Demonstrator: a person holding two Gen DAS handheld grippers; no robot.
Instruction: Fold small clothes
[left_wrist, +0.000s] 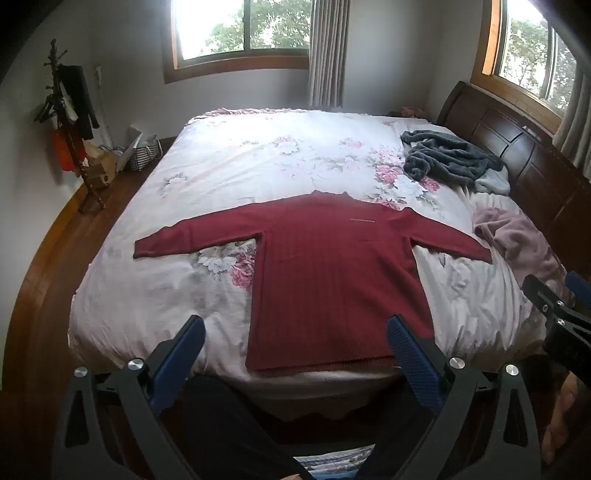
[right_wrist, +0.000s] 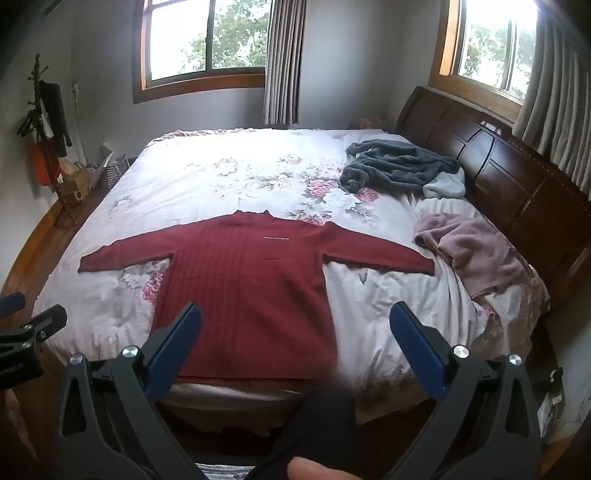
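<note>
Dark red knit sweater (left_wrist: 332, 280) spread flat, front up, on the near half of the bed (left_wrist: 229, 166), sleeves stretched out to either side, hem at the near edge of the mattress. Left gripper (left_wrist: 295, 338) spread wide, empty, held above the hem; its right pad overlapping the hem's right corner in view, contact impossible to judge. Right gripper (right_wrist: 295, 328) likewise spread wide and empty, left pad over the lower left of the sweater. Each gripper partly cut off at the edge of the other's view. Crumpled grey fleece garment (right_wrist: 399, 166) near the wooden headboard (right_wrist: 517, 177), a pale blue piece half hidden beneath it. Rumpled mauve garment (right_wrist: 476, 251) just beyond the right sleeve cuff, kind unclear. Coat stand (left_wrist: 74, 122) at the far left wall, its hanging items hard to make out. Dark trouser legs low in both views, mostly hidden behind the gripper bodies.
</note>
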